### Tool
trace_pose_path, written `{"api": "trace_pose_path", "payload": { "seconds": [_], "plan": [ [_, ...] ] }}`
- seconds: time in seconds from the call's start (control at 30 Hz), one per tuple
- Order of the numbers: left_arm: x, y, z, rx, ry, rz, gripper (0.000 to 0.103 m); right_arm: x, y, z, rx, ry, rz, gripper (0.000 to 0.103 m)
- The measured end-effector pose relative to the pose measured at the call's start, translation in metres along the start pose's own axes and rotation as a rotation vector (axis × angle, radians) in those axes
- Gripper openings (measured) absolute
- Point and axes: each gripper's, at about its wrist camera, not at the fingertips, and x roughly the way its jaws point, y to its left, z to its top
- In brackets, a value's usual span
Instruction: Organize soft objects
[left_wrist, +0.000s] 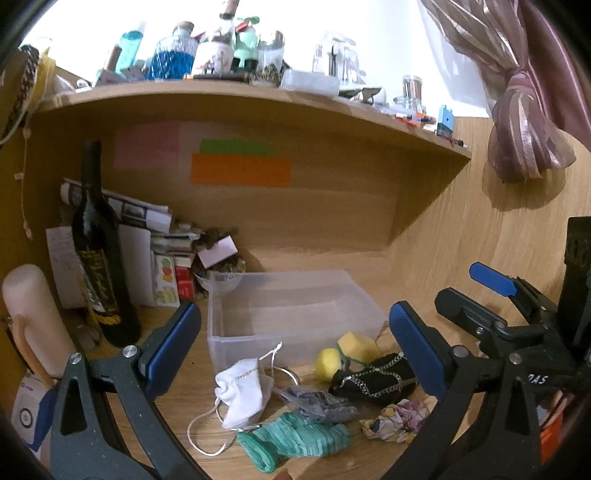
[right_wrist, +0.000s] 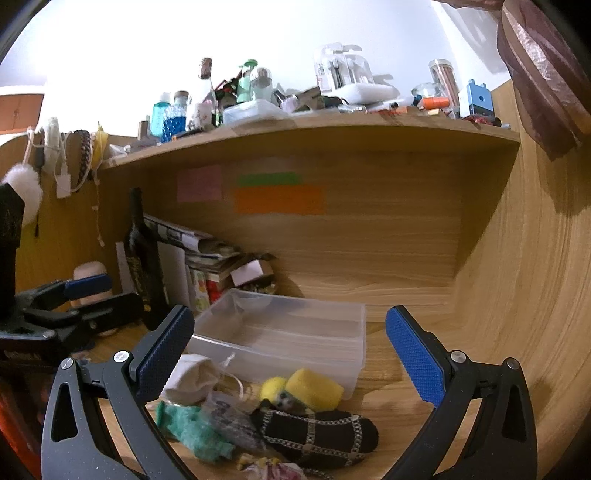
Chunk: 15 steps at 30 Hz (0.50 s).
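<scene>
overexposed top, slight blur, fisheye-bent edges

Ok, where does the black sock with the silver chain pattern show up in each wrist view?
Left wrist: the black chain-patterned sock lies lower right of centre, just left of the right finger, in front of the clear plastic bin.
Right wrist: the sock lies bottom centre, between the open fingers.
Shared landmark: the yellow sponge sits behind it, against the bin.
</scene>
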Motion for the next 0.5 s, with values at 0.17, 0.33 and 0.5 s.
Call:
{"api": "trace_pose_path", "payload": {
  "seconds": [0.17, 0.33, 0.5],
  "plan": [
    [0.019, 0.01, -0.01, -0.026, 0.066, 0.021, 0.092, 0.017, -0.009, -0.018, -0.005, 0.092, -0.008, 0.098],
    [0.041, 0.019, -0.028, -0.041, 0.159, 0.036, 0.083, 0.036, -0.017, -0.041, 0.003, 0.219, -0.007, 0.085],
    [0.062, 0.027, -0.048, -0.045, 0.252, 0.066, 0.082, 0.049, -0.024, -0.061, 0.01, 0.329, -0.009, 0.083]
  ]
}}
